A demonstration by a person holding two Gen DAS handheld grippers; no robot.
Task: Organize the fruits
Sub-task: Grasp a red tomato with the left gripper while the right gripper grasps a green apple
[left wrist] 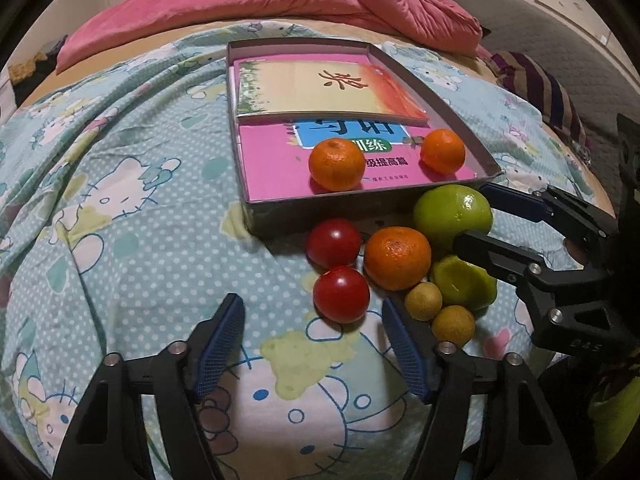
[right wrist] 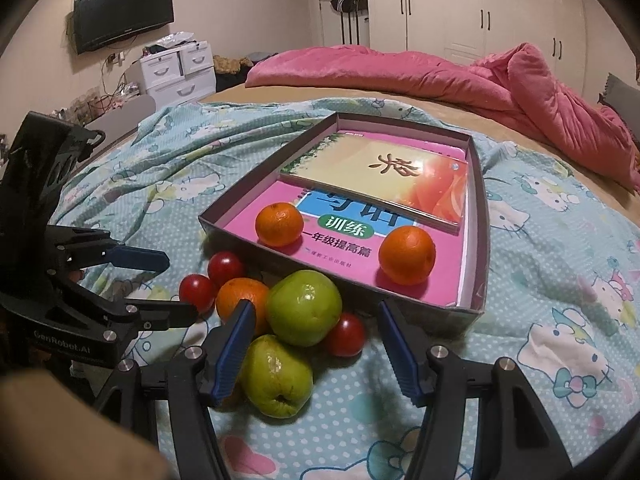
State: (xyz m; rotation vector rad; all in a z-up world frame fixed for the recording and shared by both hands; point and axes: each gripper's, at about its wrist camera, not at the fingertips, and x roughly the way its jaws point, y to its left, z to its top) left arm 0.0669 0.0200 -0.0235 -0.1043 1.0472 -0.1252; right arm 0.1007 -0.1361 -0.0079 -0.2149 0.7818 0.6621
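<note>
Working through fruit sorting: two oranges [right wrist: 279, 225] already lying in the box [right wrist: 478, 216], remaining pile [left wrist: 396, 258] on the bed. Both tongs, left [left wrist: 312, 344] and right [right wrist: 314, 354], empty, half-spread; right flanking green apple [right wrist: 304, 307], needing squeezing, lifting.

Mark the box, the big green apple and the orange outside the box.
box [left wrist: 442, 98]: left wrist view, right wall.
big green apple [right wrist: 304, 307]: right wrist view, front face.
orange outside the box [left wrist: 397, 258]: left wrist view, centre.
</note>
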